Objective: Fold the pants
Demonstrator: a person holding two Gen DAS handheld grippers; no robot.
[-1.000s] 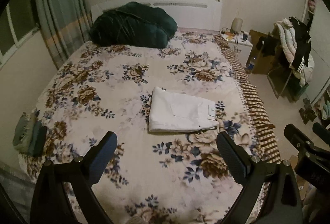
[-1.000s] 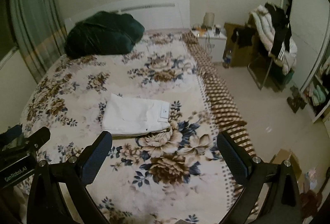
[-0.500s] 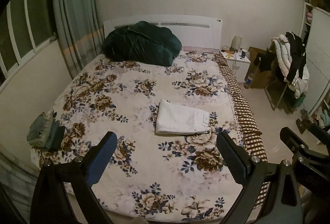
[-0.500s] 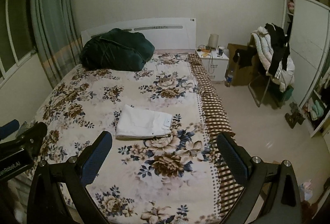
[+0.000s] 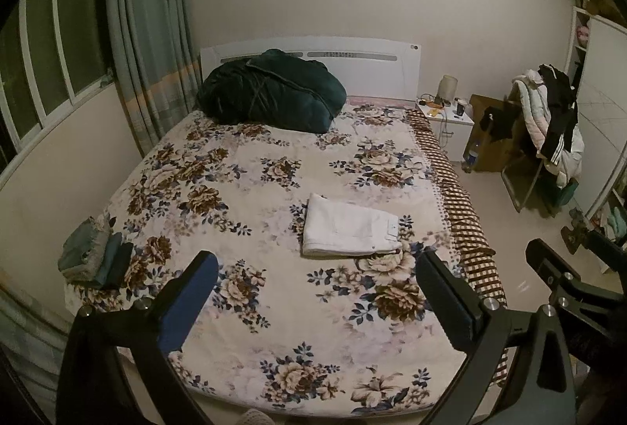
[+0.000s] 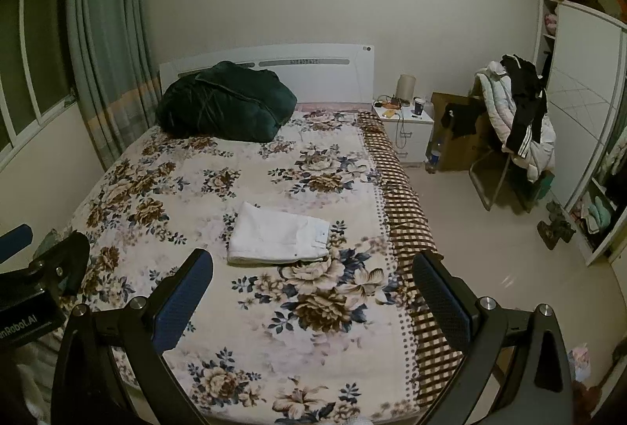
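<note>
White pants (image 5: 348, 229) (image 6: 280, 235) lie folded into a flat rectangle on the floral bedspread (image 5: 274, 182) (image 6: 219, 198), right of the bed's middle. My left gripper (image 5: 317, 272) hangs open above the bed's foot, well short of the pants, nothing between its fingers. My right gripper (image 6: 313, 270) is open too, held at about the same distance, empty. The right gripper also shows at the right edge of the left wrist view, and the left gripper's body at the left edge of the right wrist view.
A dark green duvet (image 5: 270, 96) is bundled by the white headboard. A small stack of folded grey-green clothes (image 5: 94, 254) sits on the bed's near left corner. Right of the bed stand a nightstand (image 5: 450, 127), a chair piled with coats (image 5: 548, 119) and a wardrobe (image 6: 580, 135).
Both grippers have pulled back and up from the bed, so the pants look smaller and farther. The pants stay put; both grippers remain open.
</note>
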